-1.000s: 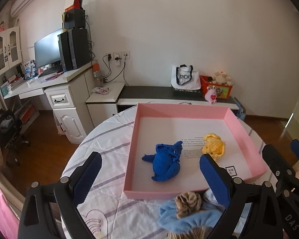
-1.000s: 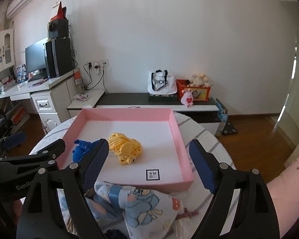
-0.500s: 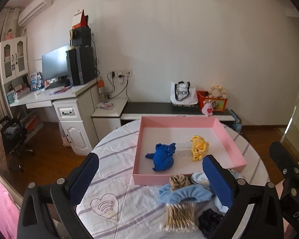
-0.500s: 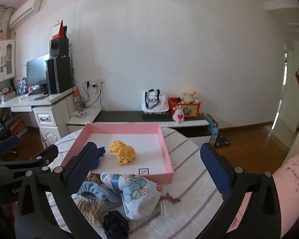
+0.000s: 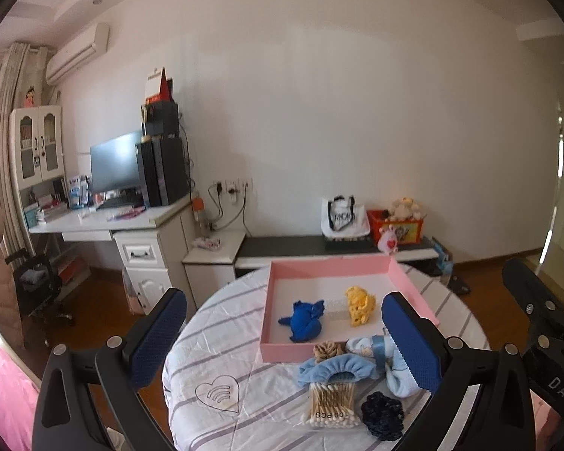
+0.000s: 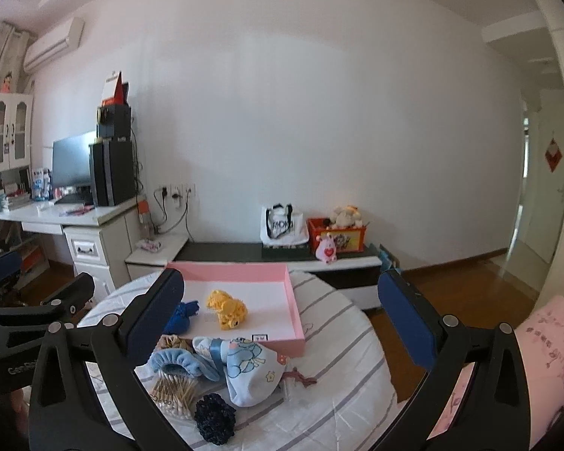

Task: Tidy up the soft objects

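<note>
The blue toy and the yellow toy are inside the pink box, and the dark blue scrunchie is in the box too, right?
Not quite. The blue toy and yellow toy are inside the pink box, but the dark blue scrunchie is not. It lies on the striped tablecloth in front of the box, beside the cotton swabs. The left wrist view shows it.

Both wrist cameras sat high and well back from the round bench (image 5: pixel 222 342), looking forward and slightly down toward the far wall. The left view stood to the left, the right view to the right. Both took in the pink tray (image 5: pixel 331 265) (image 6: pixel 295 312), the loose soft things and the desk (image 5: pixel 105 221) (image 6: pixel 94 218).
</note>
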{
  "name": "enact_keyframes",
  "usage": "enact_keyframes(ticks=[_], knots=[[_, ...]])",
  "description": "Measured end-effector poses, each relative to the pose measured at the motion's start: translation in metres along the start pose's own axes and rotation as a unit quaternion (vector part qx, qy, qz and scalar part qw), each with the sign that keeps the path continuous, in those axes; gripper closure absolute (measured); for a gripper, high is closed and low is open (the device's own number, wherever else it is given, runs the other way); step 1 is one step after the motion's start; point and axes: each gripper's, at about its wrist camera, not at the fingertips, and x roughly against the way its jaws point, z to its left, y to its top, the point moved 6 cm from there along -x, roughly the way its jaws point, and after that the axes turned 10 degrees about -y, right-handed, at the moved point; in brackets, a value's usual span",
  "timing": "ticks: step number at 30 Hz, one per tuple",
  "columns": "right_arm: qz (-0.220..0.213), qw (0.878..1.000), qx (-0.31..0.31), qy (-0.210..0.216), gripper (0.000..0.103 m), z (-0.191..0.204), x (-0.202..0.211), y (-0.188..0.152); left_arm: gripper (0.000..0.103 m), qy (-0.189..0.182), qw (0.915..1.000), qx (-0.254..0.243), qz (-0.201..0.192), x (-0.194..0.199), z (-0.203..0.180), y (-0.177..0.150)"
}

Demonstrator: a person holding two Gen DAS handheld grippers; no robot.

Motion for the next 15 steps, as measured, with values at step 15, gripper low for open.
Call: enact_keyframes(ticks=[15], knots=[[-0.053, 0.999, -0.009, 0.003, 0.0, -0.012, 0.048, 0.016, 0.0, 0.004, 0.9979, -0.008, -0.065, 0.054, -0.007, -0.007]])
